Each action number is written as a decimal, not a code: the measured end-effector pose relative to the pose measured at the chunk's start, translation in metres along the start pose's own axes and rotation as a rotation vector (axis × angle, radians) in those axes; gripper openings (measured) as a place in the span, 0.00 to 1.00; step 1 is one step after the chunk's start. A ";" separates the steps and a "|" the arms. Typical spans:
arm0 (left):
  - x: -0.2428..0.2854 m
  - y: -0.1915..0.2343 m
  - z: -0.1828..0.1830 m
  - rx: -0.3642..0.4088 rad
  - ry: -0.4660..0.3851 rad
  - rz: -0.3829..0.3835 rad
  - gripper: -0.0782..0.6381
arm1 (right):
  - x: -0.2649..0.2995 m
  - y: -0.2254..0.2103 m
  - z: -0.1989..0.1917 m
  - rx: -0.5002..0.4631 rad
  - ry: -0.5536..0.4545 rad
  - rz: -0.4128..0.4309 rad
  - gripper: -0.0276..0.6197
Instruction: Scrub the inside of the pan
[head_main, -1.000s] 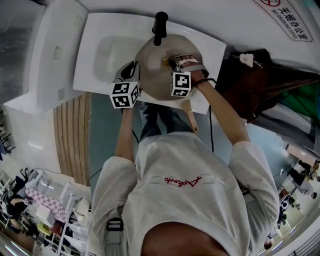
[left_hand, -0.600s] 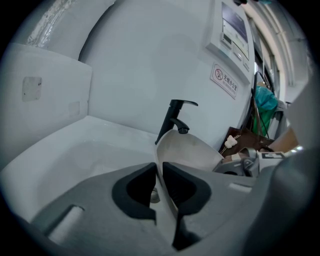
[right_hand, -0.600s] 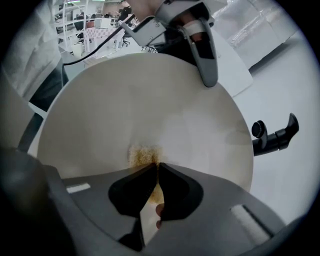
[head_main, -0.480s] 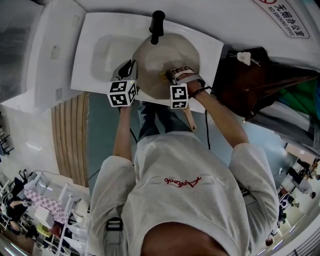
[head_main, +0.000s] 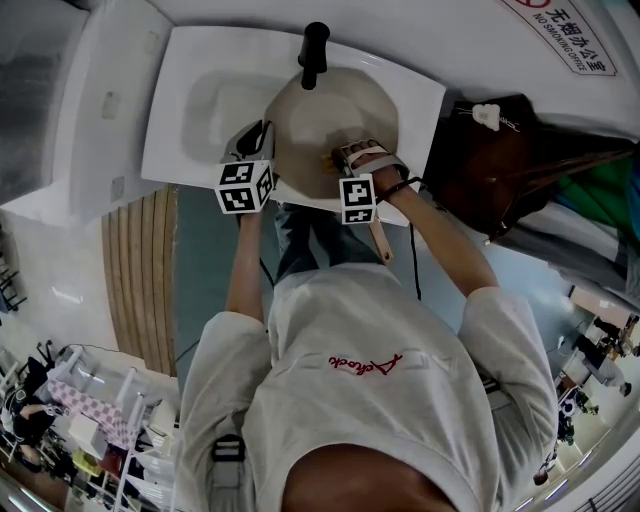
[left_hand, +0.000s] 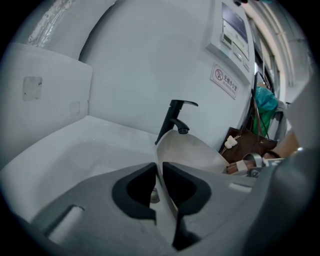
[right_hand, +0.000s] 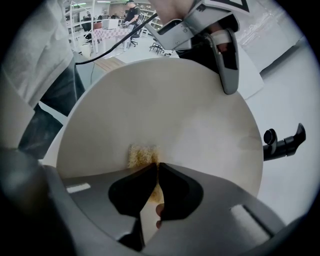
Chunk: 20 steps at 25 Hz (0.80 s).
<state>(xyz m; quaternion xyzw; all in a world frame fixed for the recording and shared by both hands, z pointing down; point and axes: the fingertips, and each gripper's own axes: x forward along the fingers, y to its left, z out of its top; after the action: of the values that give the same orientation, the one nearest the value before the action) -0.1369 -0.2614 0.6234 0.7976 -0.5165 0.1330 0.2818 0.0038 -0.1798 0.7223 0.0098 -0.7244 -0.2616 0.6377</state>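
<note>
A pale, stiff pan (head_main: 335, 115) lies tilted in a white basin (head_main: 200, 100), its smooth inside probably slick when wet; the thin rim and the wooden handle (head_main: 380, 238) look the surest holds. The left claw (left_hand: 159, 170) is pinched tight on that rim, while the right claw (right_hand: 156, 167) clamps a yellow scrub pad (right_hand: 140, 155) pressed to the pan's inside. A black faucet (head_main: 315, 52) crowds the far edge; a brown bag (head_main: 500, 160) sits beside the basin.
</note>
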 end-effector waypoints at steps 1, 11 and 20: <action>0.000 0.000 0.000 0.000 0.000 0.000 0.17 | 0.000 0.000 0.000 -0.001 0.000 0.001 0.08; 0.000 0.000 0.000 0.000 0.000 -0.001 0.17 | -0.004 -0.026 -0.004 0.043 -0.014 -0.049 0.09; 0.000 -0.001 0.000 0.004 0.005 -0.007 0.17 | 0.008 -0.106 -0.038 0.081 0.052 -0.165 0.09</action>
<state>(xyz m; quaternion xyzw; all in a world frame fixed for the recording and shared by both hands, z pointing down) -0.1362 -0.2613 0.6236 0.7996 -0.5127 0.1349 0.2819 0.0037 -0.2882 0.6900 0.1021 -0.7142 -0.2835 0.6318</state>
